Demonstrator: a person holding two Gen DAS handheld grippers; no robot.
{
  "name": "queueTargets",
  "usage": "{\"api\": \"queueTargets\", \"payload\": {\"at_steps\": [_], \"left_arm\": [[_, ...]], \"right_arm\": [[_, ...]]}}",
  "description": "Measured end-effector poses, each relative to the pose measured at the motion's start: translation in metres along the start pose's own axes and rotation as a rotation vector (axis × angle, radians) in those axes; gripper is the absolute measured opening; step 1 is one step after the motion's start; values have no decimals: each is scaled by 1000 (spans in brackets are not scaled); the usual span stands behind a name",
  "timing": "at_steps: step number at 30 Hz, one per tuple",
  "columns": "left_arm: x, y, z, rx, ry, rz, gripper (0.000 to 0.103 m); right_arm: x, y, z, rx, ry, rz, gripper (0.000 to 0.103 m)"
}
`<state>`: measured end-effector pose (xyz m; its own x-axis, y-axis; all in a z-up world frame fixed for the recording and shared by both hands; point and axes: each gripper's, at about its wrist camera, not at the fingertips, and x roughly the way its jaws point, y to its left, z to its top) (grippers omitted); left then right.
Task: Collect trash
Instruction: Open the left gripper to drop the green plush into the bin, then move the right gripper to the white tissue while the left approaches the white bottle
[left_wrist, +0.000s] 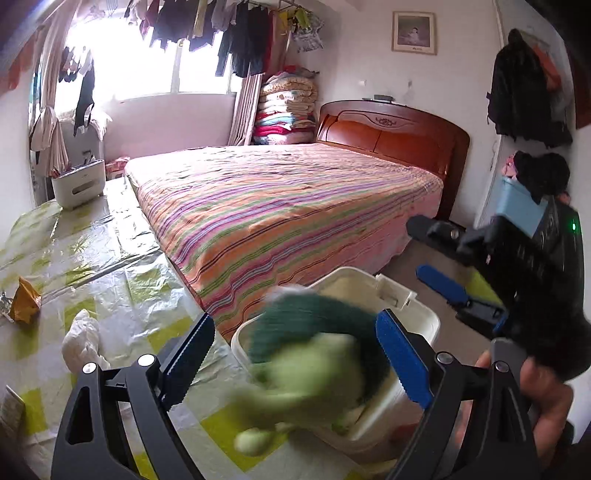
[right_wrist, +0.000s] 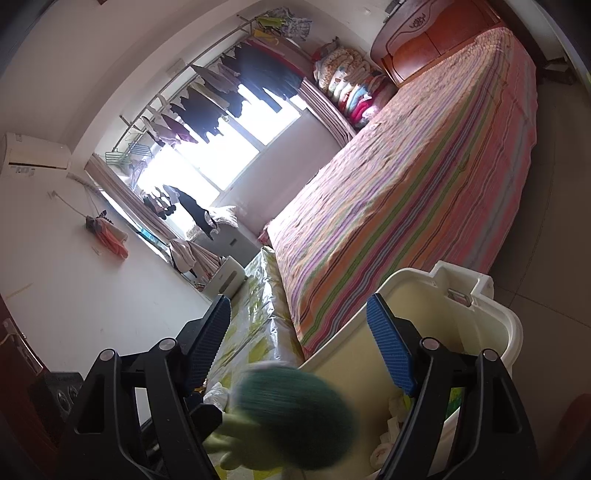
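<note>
A blurred green object (left_wrist: 314, 350), dark green on one side and pale green on the other, is in mid-air over the white trash bin (left_wrist: 424, 325). My left gripper (left_wrist: 295, 354) is open around it, the pads not touching. In the right wrist view the same object (right_wrist: 291, 417) hangs between and below my open right gripper (right_wrist: 299, 354), at the bin's rim (right_wrist: 513, 325). The right gripper also shows in the left wrist view (left_wrist: 424, 251), open above the bin. Crumpled white paper (right_wrist: 395, 406) lies inside the bin.
A table with a yellow-green checked plastic cover (left_wrist: 122, 266) holds a crumpled white tissue (left_wrist: 83, 343), an orange wrapper (left_wrist: 24, 301) and a white box (left_wrist: 77, 186). A striped bed (left_wrist: 280, 206) stands behind the bin.
</note>
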<state>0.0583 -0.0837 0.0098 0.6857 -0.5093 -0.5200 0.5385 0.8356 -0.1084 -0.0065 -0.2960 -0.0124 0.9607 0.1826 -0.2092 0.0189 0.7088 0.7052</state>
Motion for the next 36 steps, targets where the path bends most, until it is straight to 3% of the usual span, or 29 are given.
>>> {"api": "queueTargets", "payload": {"at_steps": [4, 12, 21, 27, 36], "left_arm": [[-6, 4, 5, -17, -23, -2, 87], [-24, 15, 4, 29, -64, 87, 87], [-52, 67, -10, -30, -46, 182, 87], [-85, 104, -33, -22, -15, 268, 87], [-140, 174, -57, -181, -14, 383, 87]], "right_arm": [[0, 1, 1, -8, -3, -2, 75], [9, 10, -5, -28, 31, 14, 75], [31, 42, -28, -122, 113, 34, 78], [53, 75, -64, -230, 222, 62, 79], [85, 127, -119, -357, 391, 143, 81]]}}
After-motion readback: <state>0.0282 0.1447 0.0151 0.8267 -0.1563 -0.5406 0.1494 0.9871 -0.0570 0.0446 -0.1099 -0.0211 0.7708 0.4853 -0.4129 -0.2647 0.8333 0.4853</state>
